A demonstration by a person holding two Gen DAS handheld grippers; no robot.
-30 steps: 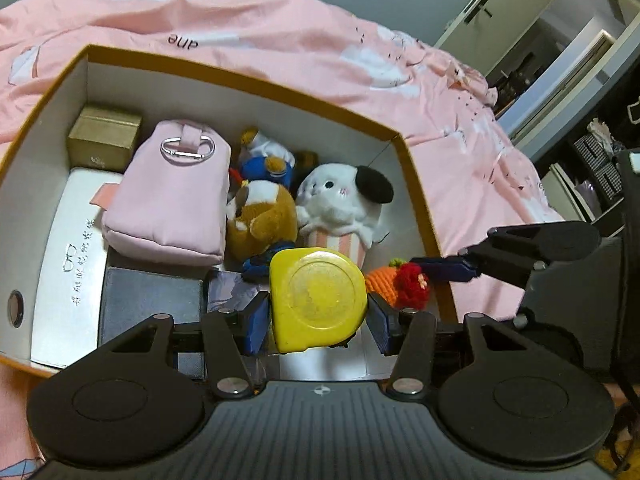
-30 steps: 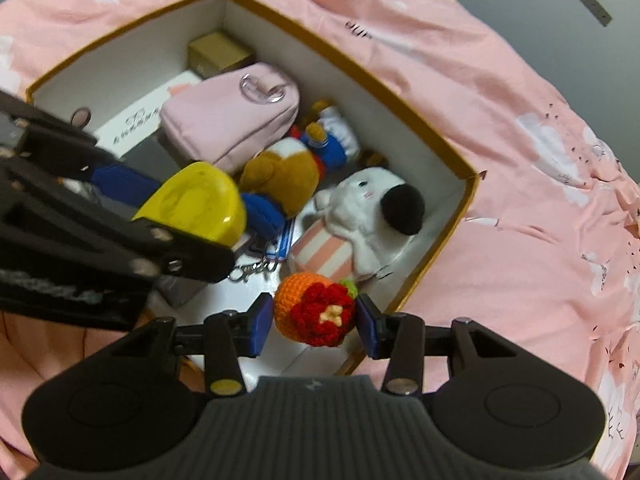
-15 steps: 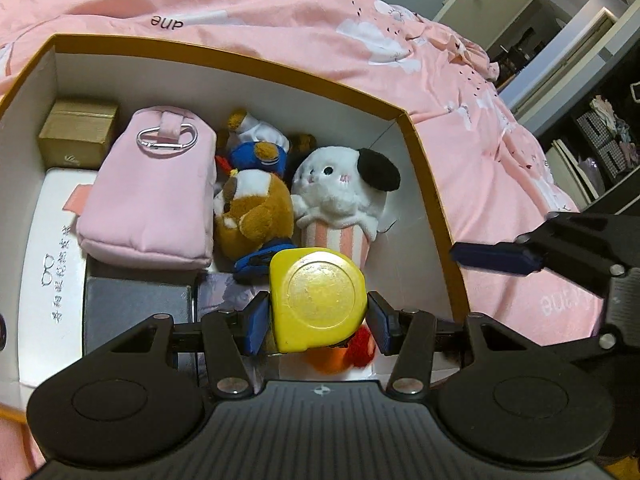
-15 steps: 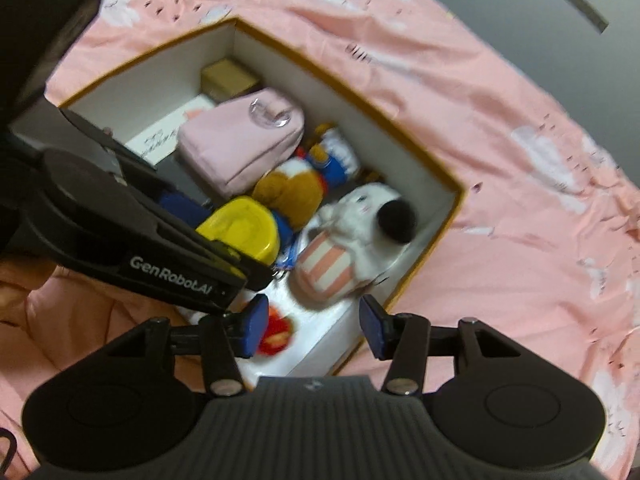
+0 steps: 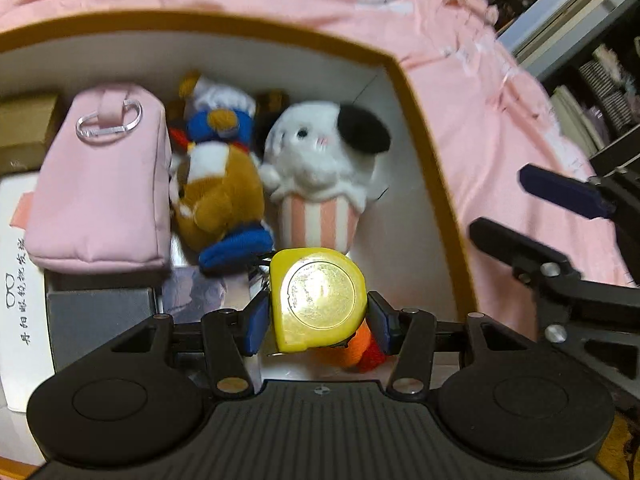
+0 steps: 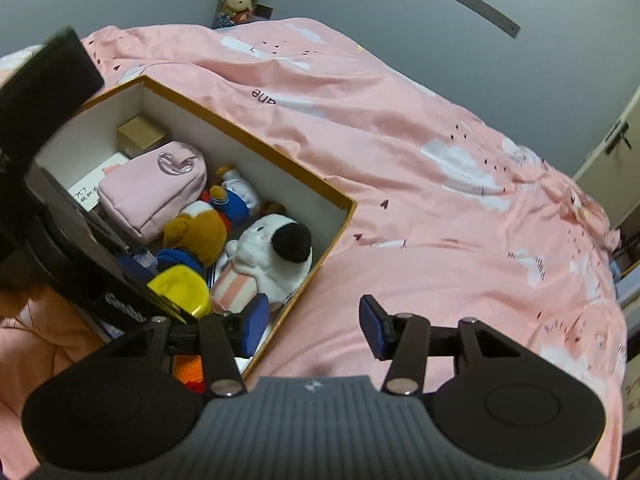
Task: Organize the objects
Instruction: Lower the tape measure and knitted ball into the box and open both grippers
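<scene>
Box with mustard rim and white walls, resting on pink bedding. Inside at far left, small brown carton; next to it pink pouch with clear carabiner; then brown plush beside blue-and-white plush; white plush with black ear at right wall, seated in striped cup. White card with printed characters flat along left side.

Left gripper clenched on yellow tape measure, both blue pads pressed to its sides, held over near part of box. Orange crochet toy lying on box floor beneath tape measure, near right corner, partly hidden.

Right gripper released, jaws spread wide and holding nothing, poised over near right edge of box: left pad over rim, right pad over bedding
</scene>
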